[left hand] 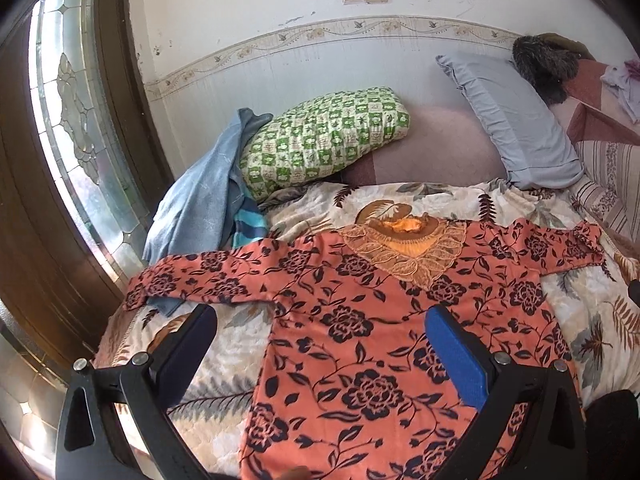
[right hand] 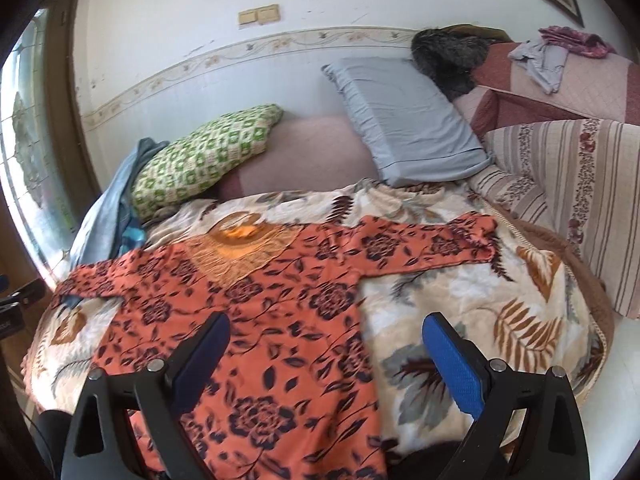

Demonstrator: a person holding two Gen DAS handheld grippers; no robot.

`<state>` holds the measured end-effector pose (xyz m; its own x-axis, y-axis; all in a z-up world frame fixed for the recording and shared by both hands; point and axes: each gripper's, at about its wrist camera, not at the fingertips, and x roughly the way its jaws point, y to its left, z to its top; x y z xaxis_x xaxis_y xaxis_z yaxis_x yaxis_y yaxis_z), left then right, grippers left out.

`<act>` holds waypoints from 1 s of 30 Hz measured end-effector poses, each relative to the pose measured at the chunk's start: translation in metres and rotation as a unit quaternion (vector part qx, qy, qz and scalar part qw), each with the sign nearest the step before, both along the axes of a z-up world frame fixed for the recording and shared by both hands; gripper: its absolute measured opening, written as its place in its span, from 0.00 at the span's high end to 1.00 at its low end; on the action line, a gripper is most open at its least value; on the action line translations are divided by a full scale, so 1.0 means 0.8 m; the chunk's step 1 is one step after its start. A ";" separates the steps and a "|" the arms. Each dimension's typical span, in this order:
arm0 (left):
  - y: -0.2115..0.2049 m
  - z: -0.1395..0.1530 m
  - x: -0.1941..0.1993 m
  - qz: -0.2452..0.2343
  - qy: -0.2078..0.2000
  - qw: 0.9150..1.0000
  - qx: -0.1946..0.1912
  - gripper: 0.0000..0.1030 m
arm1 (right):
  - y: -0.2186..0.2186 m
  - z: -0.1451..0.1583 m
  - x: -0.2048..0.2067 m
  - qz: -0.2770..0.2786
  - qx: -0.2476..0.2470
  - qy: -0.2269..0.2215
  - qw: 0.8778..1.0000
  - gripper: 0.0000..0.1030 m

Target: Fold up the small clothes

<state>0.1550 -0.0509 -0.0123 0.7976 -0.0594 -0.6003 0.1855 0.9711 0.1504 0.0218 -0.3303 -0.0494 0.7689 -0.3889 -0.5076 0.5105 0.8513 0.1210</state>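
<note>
An orange long-sleeved top point(left hand: 360, 320) with a dark flower print and a lace collar lies spread flat on the bed, both sleeves stretched out sideways. My left gripper point(left hand: 320, 316) hovers open above its left side, one blue pad over the blanket, the other over the chest. In the right wrist view the same top point(right hand: 272, 320) fills the lower left, its right sleeve point(right hand: 432, 244) reaching across the blanket. My right gripper point(right hand: 326, 324) is open above the top's right edge, holding nothing.
A leaf-print blanket point(right hand: 460, 300) covers the bed. At the head lie a green checked pillow point(left hand: 324, 140), a grey pillow point(left hand: 512, 120) and a blue towel point(left hand: 196, 200). A striped cushion point(right hand: 580, 200) borders the right side. A glass-panelled door point(left hand: 72, 120) stands left.
</note>
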 end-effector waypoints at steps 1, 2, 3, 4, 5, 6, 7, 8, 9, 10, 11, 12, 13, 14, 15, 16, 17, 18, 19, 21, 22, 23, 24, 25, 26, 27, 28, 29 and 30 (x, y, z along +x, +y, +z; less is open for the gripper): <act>-0.008 -0.007 0.021 -0.001 0.008 1.000 -0.004 0.00 | -0.027 -0.003 0.010 -0.020 -0.002 0.000 1.000 0.05; -0.017 -0.016 0.042 -0.001 0.016 1.000 -0.010 0.00 | -0.054 -0.007 0.021 -0.037 -0.003 0.003 0.999 0.05; -0.024 -0.027 0.064 -0.002 0.026 1.000 -0.015 0.00 | -0.083 -0.013 0.033 -0.049 0.002 0.004 0.999 0.05; -0.033 -0.041 0.086 -0.001 0.038 0.999 -0.017 0.00 | -0.111 -0.021 0.045 -0.058 0.010 0.004 0.998 0.05; -0.040 -0.056 0.107 0.002 0.055 0.998 -0.017 0.00 | -0.141 -0.032 0.058 -0.067 0.023 0.005 0.997 0.05; -0.047 -0.072 0.126 0.004 0.071 0.997 -0.019 0.00 | -0.171 -0.044 0.071 -0.076 0.042 0.009 0.996 0.05; -0.052 -0.087 0.141 0.007 0.084 0.996 -0.022 0.00 | -0.200 -0.058 0.080 -0.089 0.063 0.011 0.994 0.05; -0.057 -0.102 0.153 0.009 0.094 0.995 -0.023 0.00 | -0.230 -0.074 0.087 -0.110 0.084 0.013 0.990 0.05; -0.061 -0.114 0.165 0.010 0.105 0.994 -0.023 0.00 | -0.258 -0.088 0.092 -0.134 0.101 0.014 0.986 0.05; -0.064 -0.127 0.175 0.010 0.116 0.993 -0.026 0.00 | -0.286 -0.100 0.094 -0.161 0.109 0.015 0.981 0.05; -0.066 -0.138 0.184 0.010 0.124 0.992 -0.030 0.00 | -0.309 -0.109 0.096 -0.186 0.108 0.018 0.976 0.05; -0.068 -0.147 0.191 0.009 0.128 0.991 -0.033 0.00 | -0.332 -0.117 0.100 -0.210 0.105 0.028 0.972 0.05; -0.070 -0.157 0.197 0.009 0.132 0.991 -0.034 0.00 | -0.351 -0.124 0.105 -0.225 0.100 0.041 0.968 0.06; -0.072 -0.166 0.204 0.010 0.136 0.990 -0.033 0.00 | -0.368 -0.128 0.114 -0.231 0.090 0.059 0.967 0.06; -0.072 -0.175 0.210 0.010 0.144 0.989 -0.032 0.00 | -0.379 -0.131 0.125 -0.229 0.072 0.082 0.967 0.06; -0.074 -0.183 0.216 0.008 0.154 0.988 -0.032 0.00 | -0.386 -0.133 0.139 -0.222 0.049 0.109 0.968 0.07; -0.075 -0.190 0.221 0.005 0.163 0.986 -0.030 0.00 | -0.390 -0.136 0.152 -0.209 0.026 0.138 0.968 0.07; -0.075 -0.195 0.226 0.003 0.166 0.986 -0.026 0.00 | -0.394 -0.140 0.166 -0.199 0.005 0.166 0.966 0.07; -0.074 -0.198 0.229 0.005 0.167 0.986 -0.025 0.00 | -0.399 -0.146 0.178 -0.192 -0.007 0.189 0.963 0.07; -0.068 -0.204 0.234 0.007 0.173 0.985 -0.028 0.00 | -0.406 -0.162 0.197 -0.173 -0.020 0.233 0.957 0.07; -0.065 -0.207 0.236 0.010 0.175 0.984 -0.027 0.00 | -0.409 -0.168 0.204 -0.169 -0.028 0.245 0.954 0.07; -0.061 -0.210 0.238 0.013 0.177 0.984 -0.027 0.00 | -0.412 -0.174 0.210 -0.164 -0.031 0.256 0.952 0.07; -0.056 -0.213 0.240 0.016 0.181 0.983 -0.029 0.00 | -0.417 -0.180 0.216 -0.159 -0.032 0.267 0.950 0.07; -0.052 -0.216 0.242 0.020 0.186 0.982 -0.032 0.00 | -0.419 -0.184 0.221 -0.158 -0.035 0.269 0.949 0.08; -0.047 -0.220 0.245 0.024 0.191 0.981 -0.035 0.00 | -0.422 -0.184 0.222 -0.158 -0.034 0.260 0.952 0.11; -0.042 -0.221 0.247 0.028 0.194 0.980 -0.038 0.00 | -0.429 -0.182 0.223 -0.156 -0.018 0.248 0.956 0.28; -0.039 -0.222 0.248 0.033 0.195 0.979 -0.040 0.00 | -0.439 -0.182 0.224 -0.157 0.014 0.238 0.958 0.69; -0.035 -0.222 0.249 0.038 0.194 0.979 -0.042 0.00 | -0.442 -0.179 0.223 -0.168 0.035 0.234 0.957 0.78; -0.032 -0.220 0.250 0.041 0.192 0.980 -0.045 0.00 | -0.444 -0.174 0.222 -0.173 0.036 0.225 0.958 0.81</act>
